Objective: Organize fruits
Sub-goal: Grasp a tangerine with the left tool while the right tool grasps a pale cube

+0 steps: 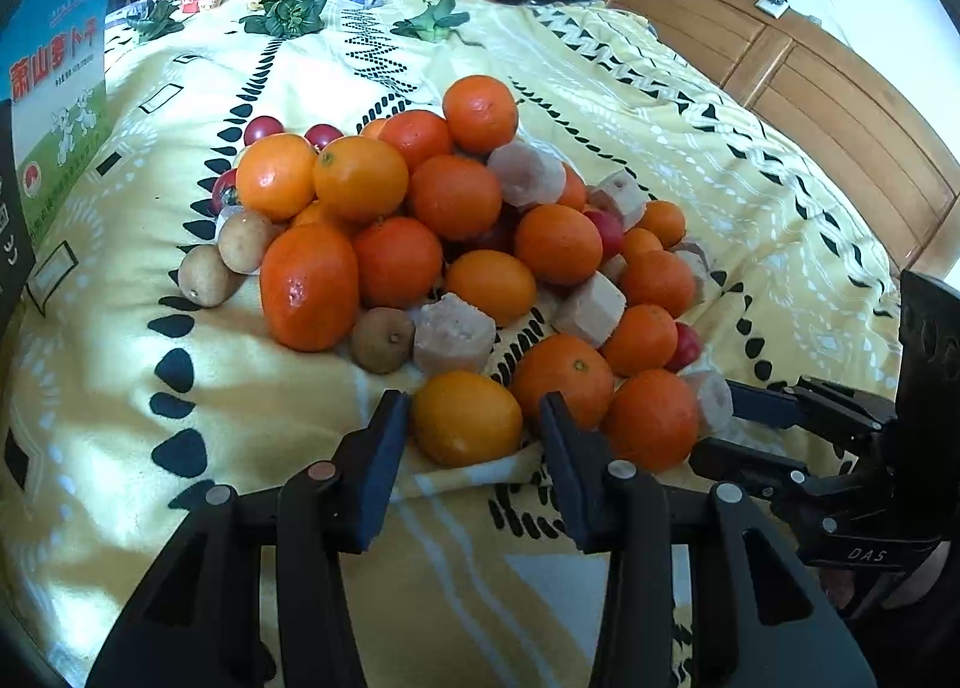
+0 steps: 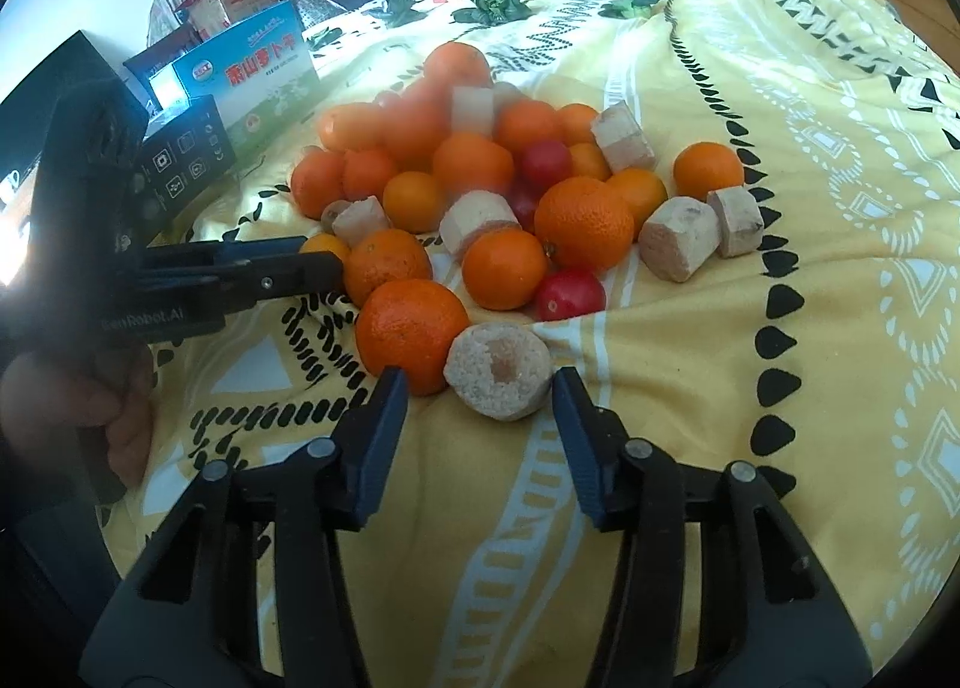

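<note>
Two marks read clearly: "DAS" on the right tool point(image 1: 714, 418) at 4 o'clock in the left view, "SenRobot.AI" on the left tool point(image 2: 324, 259) at 9 o'clock in the right. Both tools are spread: left around a yellow-orange citrus point(image 1: 467, 418), right before a beige cylinder point(image 2: 498, 370). Only the left view shows longans point(image 1: 207, 275) at the fruit pile's point(image 1: 456, 244) 9 o'clock, on a yellow patterned bedspread point(image 1: 630, 88) before a wooden headboard point(image 1: 810, 106).
</note>
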Demonstrator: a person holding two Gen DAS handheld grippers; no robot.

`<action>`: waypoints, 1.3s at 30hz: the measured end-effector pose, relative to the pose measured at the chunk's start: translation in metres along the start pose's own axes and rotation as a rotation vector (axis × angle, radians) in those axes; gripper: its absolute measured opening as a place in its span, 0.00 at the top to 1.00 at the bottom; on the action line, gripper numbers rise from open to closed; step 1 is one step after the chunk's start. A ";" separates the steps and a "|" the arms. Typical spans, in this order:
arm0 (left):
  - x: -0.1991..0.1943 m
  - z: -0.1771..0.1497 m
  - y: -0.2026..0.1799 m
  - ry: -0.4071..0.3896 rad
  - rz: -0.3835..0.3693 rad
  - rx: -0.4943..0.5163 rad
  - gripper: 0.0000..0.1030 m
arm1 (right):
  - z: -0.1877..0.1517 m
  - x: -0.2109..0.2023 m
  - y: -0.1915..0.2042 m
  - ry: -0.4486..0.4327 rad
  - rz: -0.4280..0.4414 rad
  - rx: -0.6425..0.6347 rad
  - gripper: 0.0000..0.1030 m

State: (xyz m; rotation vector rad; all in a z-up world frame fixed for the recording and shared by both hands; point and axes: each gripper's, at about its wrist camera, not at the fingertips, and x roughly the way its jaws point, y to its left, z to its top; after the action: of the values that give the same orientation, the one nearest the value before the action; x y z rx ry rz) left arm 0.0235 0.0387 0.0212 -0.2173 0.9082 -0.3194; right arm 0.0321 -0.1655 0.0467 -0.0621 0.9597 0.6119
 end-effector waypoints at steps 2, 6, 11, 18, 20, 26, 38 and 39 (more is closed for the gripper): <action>0.002 0.000 0.001 -0.010 0.002 -0.005 0.47 | 0.001 0.002 -0.001 -0.003 -0.003 0.005 0.46; 0.003 0.002 0.000 -0.002 0.009 0.005 0.48 | 0.001 0.005 -0.001 0.006 0.012 0.014 0.44; -0.002 -0.001 -0.006 0.002 -0.001 0.027 0.62 | 0.001 -0.002 -0.003 0.012 0.015 0.040 0.61; -0.023 -0.002 -0.009 -0.042 -0.013 0.008 0.63 | 0.002 -0.023 -0.002 -0.030 0.025 0.061 0.64; -0.034 -0.001 -0.011 -0.065 -0.017 0.011 0.63 | 0.004 -0.030 0.002 -0.040 0.025 0.052 0.64; -0.029 -0.006 -0.012 -0.011 -0.009 0.036 0.63 | -0.001 -0.013 0.006 0.026 -0.010 0.023 0.64; -0.007 -0.011 -0.012 0.017 -0.008 0.036 0.62 | -0.007 0.001 -0.003 0.045 -0.023 0.037 0.62; -0.006 -0.012 -0.012 0.016 -0.007 0.037 0.62 | -0.006 0.000 -0.003 0.037 -0.023 0.043 0.61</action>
State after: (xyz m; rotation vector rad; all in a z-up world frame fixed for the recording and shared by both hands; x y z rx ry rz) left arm 0.0084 0.0292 0.0227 -0.1845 0.9170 -0.3445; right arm 0.0290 -0.1700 0.0425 -0.0465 1.0066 0.5703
